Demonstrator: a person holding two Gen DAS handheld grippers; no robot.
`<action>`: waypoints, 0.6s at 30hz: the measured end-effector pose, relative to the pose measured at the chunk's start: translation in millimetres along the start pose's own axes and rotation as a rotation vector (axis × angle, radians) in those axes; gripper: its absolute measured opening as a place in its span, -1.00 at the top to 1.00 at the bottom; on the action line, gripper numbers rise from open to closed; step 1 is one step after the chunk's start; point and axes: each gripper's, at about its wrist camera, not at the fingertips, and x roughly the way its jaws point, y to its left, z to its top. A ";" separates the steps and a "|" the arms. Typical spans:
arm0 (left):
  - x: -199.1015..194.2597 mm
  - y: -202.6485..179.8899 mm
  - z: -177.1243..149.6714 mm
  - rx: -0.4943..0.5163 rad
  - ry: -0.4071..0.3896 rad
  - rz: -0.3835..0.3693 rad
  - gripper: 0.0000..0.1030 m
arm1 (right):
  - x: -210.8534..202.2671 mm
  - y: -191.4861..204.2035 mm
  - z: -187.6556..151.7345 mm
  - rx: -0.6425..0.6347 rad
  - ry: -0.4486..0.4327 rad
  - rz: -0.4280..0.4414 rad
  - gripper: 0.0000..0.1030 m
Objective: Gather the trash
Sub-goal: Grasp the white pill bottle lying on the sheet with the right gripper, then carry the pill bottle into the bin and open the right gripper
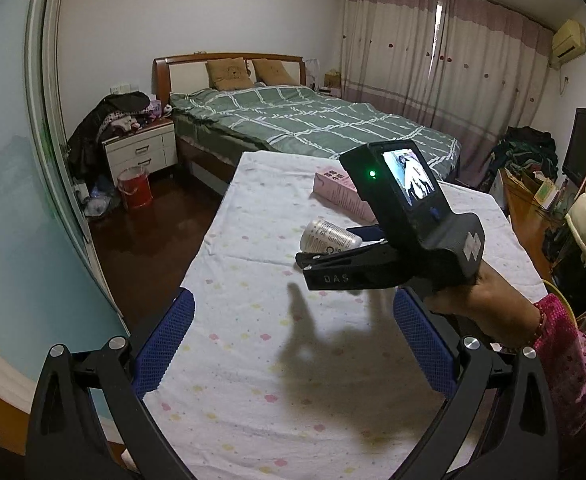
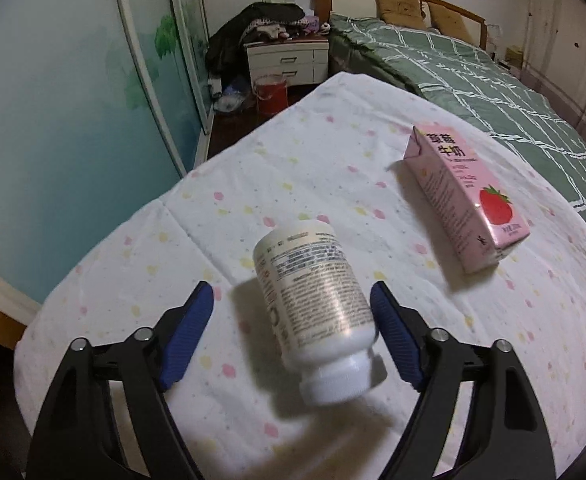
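Left gripper [image 1: 289, 340]: fingers spread wide, grasping nothing, above the near part of the cloth-covered table [image 1: 253, 380]. Right gripper [image 2: 293, 336]: fingers released, either side of the white bottle [image 2: 313, 300]; bottle on its side between the pads, cap toward the camera, contact not discernible. Toward the table's far right edge: pink milk carton [image 2: 465, 196], lying flat, well apart from both grippers.

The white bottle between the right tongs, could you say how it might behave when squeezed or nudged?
The white bottle lies on its side on the cloth-covered table, so a nudge would probably roll it. Its glossy label looks slippery. The right tongs stand open around it.
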 end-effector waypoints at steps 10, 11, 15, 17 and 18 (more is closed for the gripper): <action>13.0 -5.3 -4.1 0.000 0.030 -0.017 -0.90 | 8.4 -12.5 -4.1 0.024 0.036 0.012 0.03; 14.2 -7.1 -4.2 0.002 0.032 -0.019 -0.90 | 2.6 -15.3 -6.7 0.036 0.024 0.016 0.03; 16.6 -11.8 -4.4 0.006 0.039 -0.028 -0.90 | -26.2 -31.5 -22.3 0.083 -0.014 0.016 0.03; 19.0 -15.5 -4.2 0.010 0.043 -0.034 -0.90 | -48.4 -46.3 -36.6 0.126 -0.040 0.011 0.03; 20.6 -18.7 -4.2 0.014 0.045 -0.040 -0.90 | -58.8 -53.9 -43.1 0.143 -0.052 0.006 0.03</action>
